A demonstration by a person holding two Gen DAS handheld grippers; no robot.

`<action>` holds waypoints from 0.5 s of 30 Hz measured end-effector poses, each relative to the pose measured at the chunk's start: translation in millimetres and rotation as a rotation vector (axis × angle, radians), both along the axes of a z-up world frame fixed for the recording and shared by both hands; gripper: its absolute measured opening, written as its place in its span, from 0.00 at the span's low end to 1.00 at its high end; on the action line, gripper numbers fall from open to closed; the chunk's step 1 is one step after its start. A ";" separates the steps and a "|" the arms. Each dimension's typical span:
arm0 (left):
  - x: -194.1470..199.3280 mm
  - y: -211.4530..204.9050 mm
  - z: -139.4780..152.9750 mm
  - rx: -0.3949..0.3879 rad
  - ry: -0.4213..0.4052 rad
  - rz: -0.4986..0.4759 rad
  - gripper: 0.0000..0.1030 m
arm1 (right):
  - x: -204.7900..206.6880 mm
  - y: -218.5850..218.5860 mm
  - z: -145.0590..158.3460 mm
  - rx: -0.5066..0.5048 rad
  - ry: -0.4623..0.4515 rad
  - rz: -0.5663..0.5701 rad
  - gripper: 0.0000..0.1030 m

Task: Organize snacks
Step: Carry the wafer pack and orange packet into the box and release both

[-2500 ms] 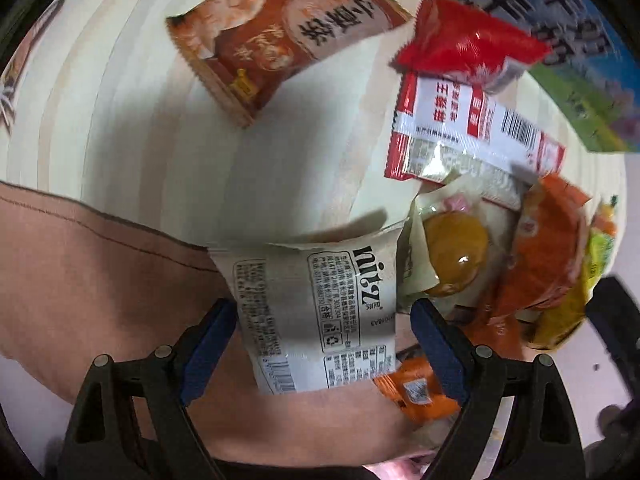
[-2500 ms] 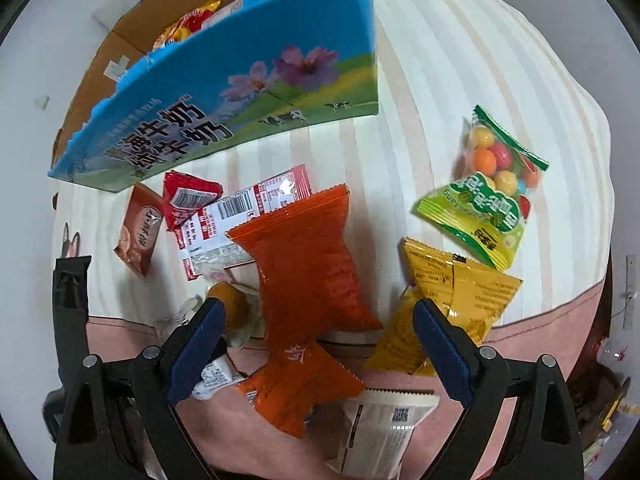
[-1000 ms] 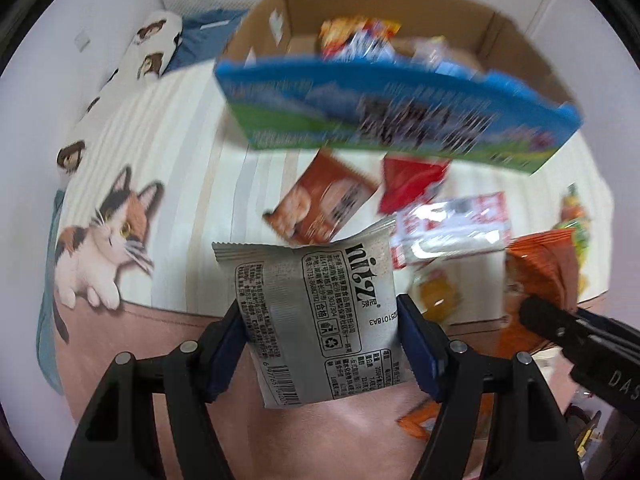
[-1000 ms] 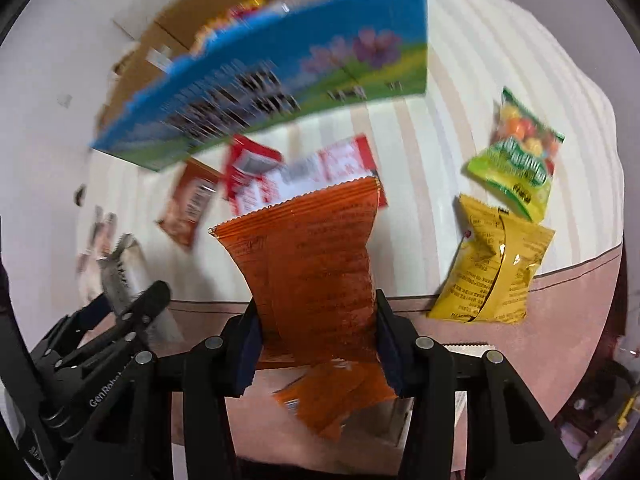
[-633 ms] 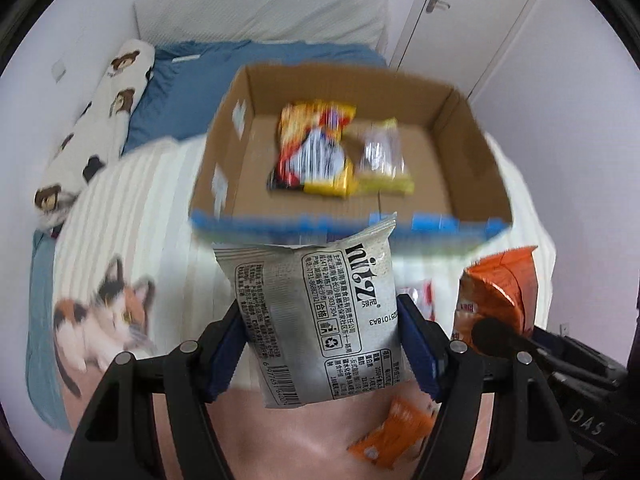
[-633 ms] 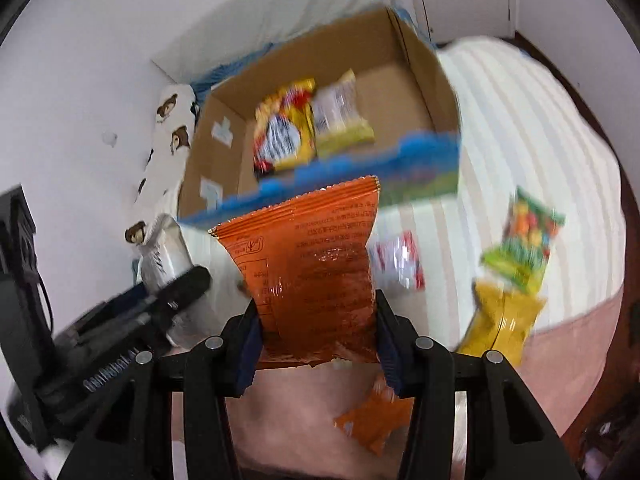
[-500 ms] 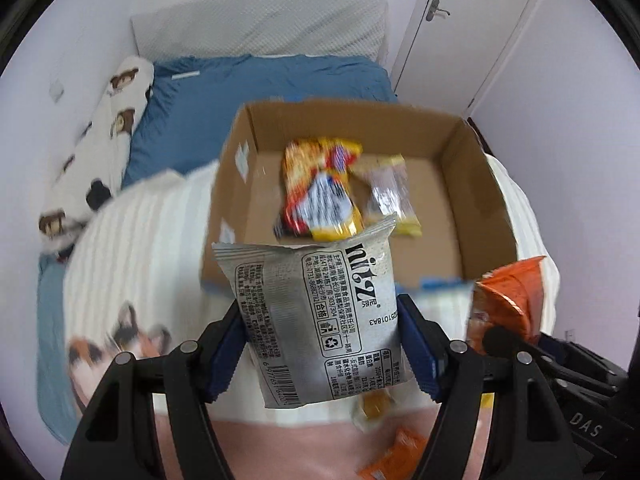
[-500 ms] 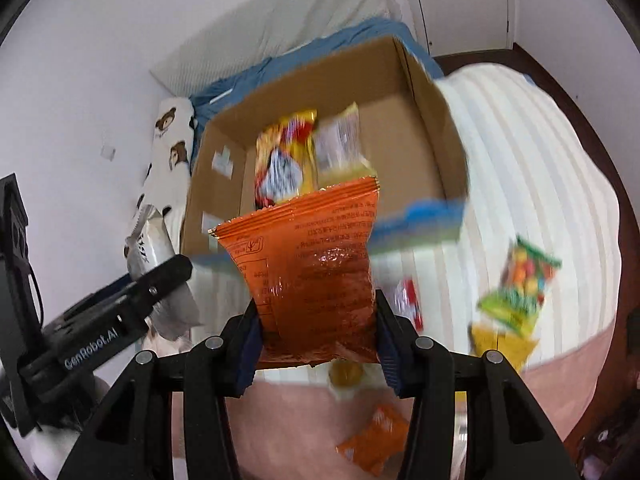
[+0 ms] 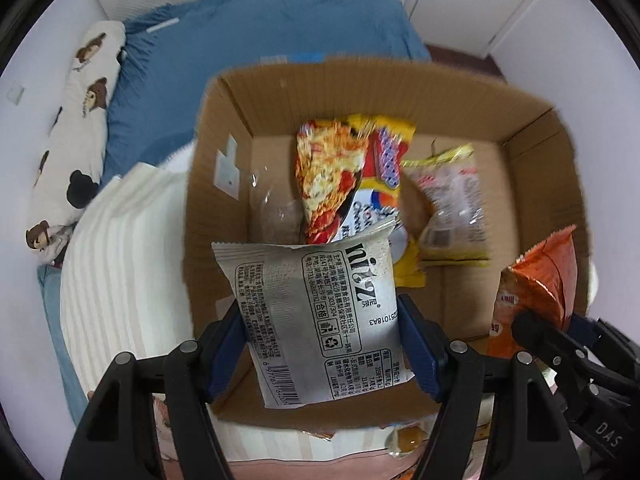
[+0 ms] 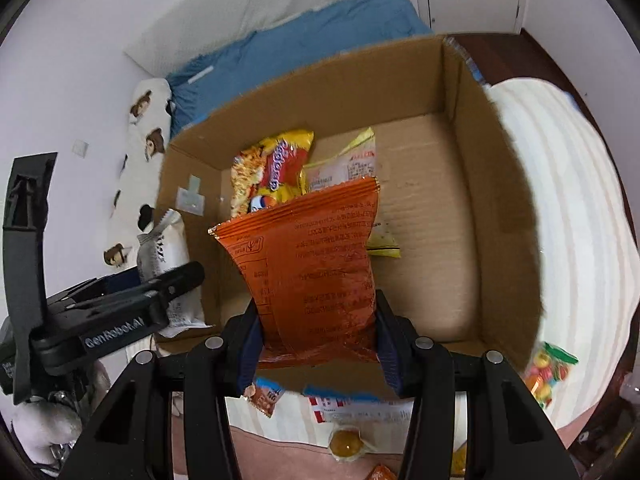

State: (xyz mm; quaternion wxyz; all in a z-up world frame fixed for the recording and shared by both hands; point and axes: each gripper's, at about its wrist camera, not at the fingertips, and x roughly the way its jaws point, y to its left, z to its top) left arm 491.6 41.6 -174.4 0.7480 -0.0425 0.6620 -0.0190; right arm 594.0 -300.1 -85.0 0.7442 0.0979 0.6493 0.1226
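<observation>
My left gripper (image 9: 320,344) is shut on a grey-white snack packet (image 9: 320,312) and holds it above the open cardboard box (image 9: 216,184), over its near left part. My right gripper (image 10: 318,336) is shut on an orange snack bag (image 10: 312,264) and holds it above the same box (image 10: 472,200), near its front wall. The orange bag also shows at the right of the left wrist view (image 9: 536,280). The grey-white packet shows at the left of the right wrist view (image 10: 164,248). Inside the box lie a red-yellow noodle pack (image 9: 352,176) and a clear packet with yellow edges (image 9: 452,204).
The box stands on a striped cream blanket (image 10: 580,208). In front of the box lie a colourful candy bag (image 10: 548,368), a red-white packet (image 10: 360,408), a brown packet (image 10: 266,396) and a round yellow snack (image 10: 346,444). A blue bedsheet (image 9: 240,56) and a bear-print pillow (image 9: 76,136) lie behind.
Both grippers closed on their packets, lifted them from the blanket and moved forward over the box. The box now fills both views, seen from above.
</observation>
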 end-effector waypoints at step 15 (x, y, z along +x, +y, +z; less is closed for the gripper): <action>18.5 4.3 -56.3 -0.014 0.138 0.015 0.68 | 8.8 27.0 -70.0 -0.004 0.155 0.063 0.51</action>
